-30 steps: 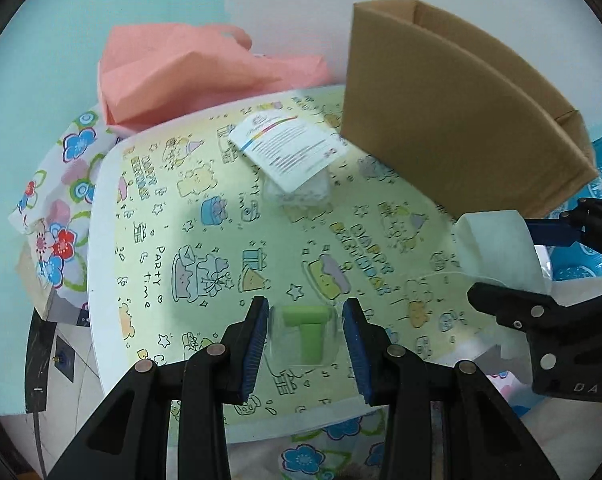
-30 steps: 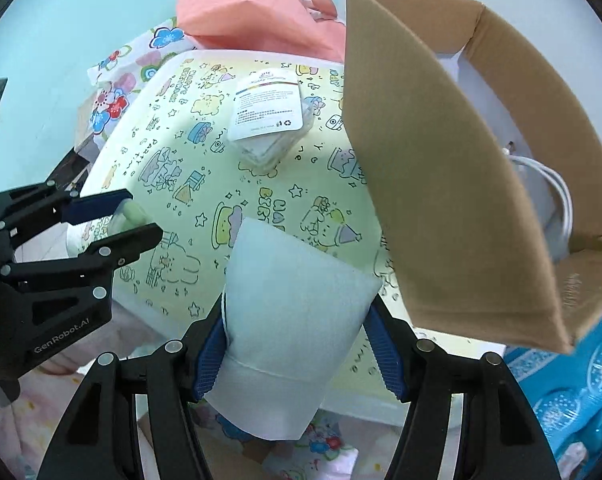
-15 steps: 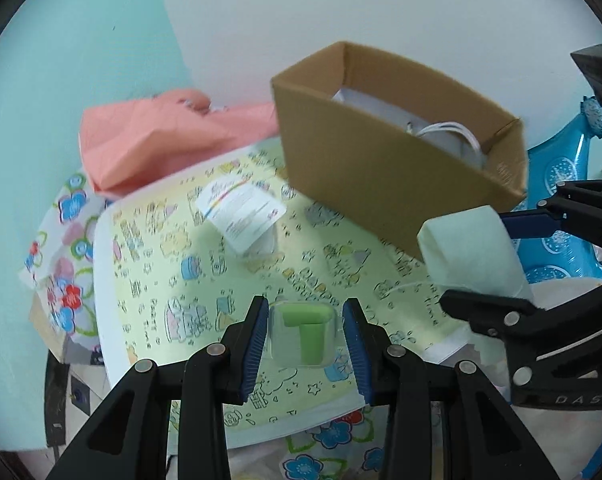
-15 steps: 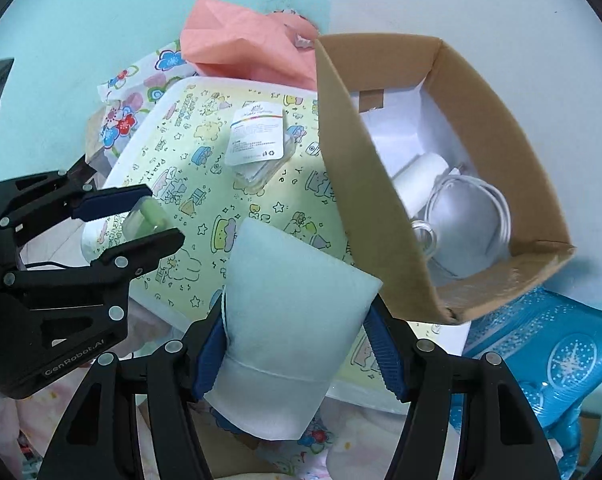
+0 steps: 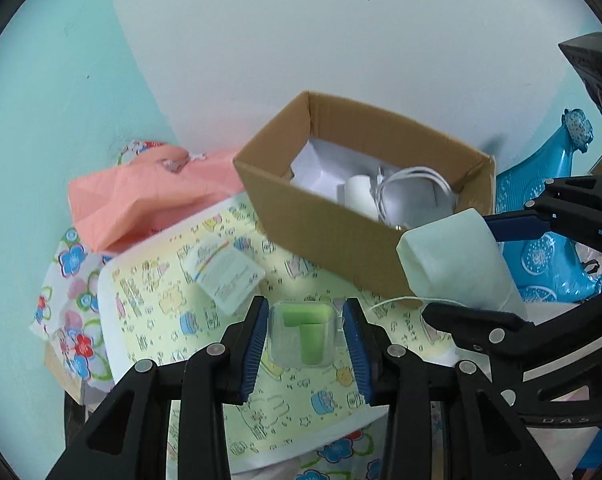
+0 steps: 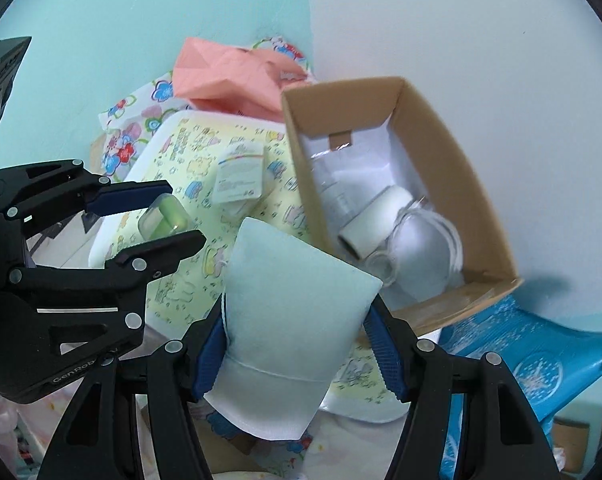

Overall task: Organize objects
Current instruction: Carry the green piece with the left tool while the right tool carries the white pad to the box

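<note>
My left gripper (image 5: pixel 304 326) is shut on a small clear case with a green insert (image 5: pixel 302 334), held in the air above the patterned table. It also shows in the right wrist view (image 6: pixel 165 216). My right gripper (image 6: pixel 297 332) is shut on a pale green folded cloth (image 6: pixel 289 320), raised beside the near wall of an open cardboard box (image 6: pixel 301 160). The cloth also shows in the left wrist view (image 5: pixel 453 264). The box (image 5: pixel 321 232) holds a white roll (image 6: pixel 375 222), a coiled white cable (image 6: pixel 433 236) and white packaging. A labelled clear packet (image 5: pixel 225 272) lies on the table.
The table (image 5: pixel 149 320) has a yellow cartoon-print cover. A pink bag (image 5: pixel 141 200) lies at its far left against the turquoise wall. A floral cloth (image 5: pixel 69 304) hangs off the left edge. A blue plastic chair (image 6: pixel 541 360) stands right of the box.
Both grippers have risen and pulled back from the table with their loads. The box's inside has come into full view.
</note>
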`<move>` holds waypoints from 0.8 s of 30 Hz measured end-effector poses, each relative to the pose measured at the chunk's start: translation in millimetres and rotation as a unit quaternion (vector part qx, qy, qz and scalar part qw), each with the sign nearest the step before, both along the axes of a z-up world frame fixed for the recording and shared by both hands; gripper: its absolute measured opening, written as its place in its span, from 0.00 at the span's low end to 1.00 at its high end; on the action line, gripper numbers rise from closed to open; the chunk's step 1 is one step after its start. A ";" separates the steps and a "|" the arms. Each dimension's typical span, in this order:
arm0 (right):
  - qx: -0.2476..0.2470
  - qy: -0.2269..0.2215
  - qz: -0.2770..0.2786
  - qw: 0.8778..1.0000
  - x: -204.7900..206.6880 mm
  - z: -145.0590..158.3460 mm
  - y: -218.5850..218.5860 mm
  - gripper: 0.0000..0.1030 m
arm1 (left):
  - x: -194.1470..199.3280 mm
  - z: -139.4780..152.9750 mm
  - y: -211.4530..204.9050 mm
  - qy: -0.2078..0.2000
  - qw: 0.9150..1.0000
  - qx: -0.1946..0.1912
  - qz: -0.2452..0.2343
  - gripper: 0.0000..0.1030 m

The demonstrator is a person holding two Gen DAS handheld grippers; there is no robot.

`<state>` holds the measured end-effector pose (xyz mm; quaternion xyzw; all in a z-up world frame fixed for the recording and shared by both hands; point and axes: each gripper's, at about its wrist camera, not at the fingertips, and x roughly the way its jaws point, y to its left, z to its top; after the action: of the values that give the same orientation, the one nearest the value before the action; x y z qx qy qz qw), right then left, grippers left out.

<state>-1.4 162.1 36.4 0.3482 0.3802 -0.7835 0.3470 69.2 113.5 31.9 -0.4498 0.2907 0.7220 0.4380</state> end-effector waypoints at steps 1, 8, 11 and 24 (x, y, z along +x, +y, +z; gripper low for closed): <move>0.000 0.002 0.001 1.000 -1.2 2.0 -0.3 0.65 | -0.7 2.1 4.5 0.003 1.000 0.001 -0.002 0.38; -0.005 0.011 -0.012 1.000 -25.2 19.8 1.9 0.65 | -3.6 8.1 34.7 0.008 1.000 0.007 -0.014 0.38; -0.011 0.012 -0.020 1.000 -37.4 25.9 4.8 0.65 | -4.5 9.2 49.6 0.012 1.000 0.008 -0.023 0.38; -0.022 0.003 -0.048 0.999 -83.9 37.3 13.5 0.65 | -23.8 -0.1 100.7 -0.010 0.999 0.027 -0.027 0.38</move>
<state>-85.3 175.6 73.7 0.3558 0.3469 -0.8086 0.3150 45.5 214.3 31.7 -0.4368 0.2788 0.7131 0.4722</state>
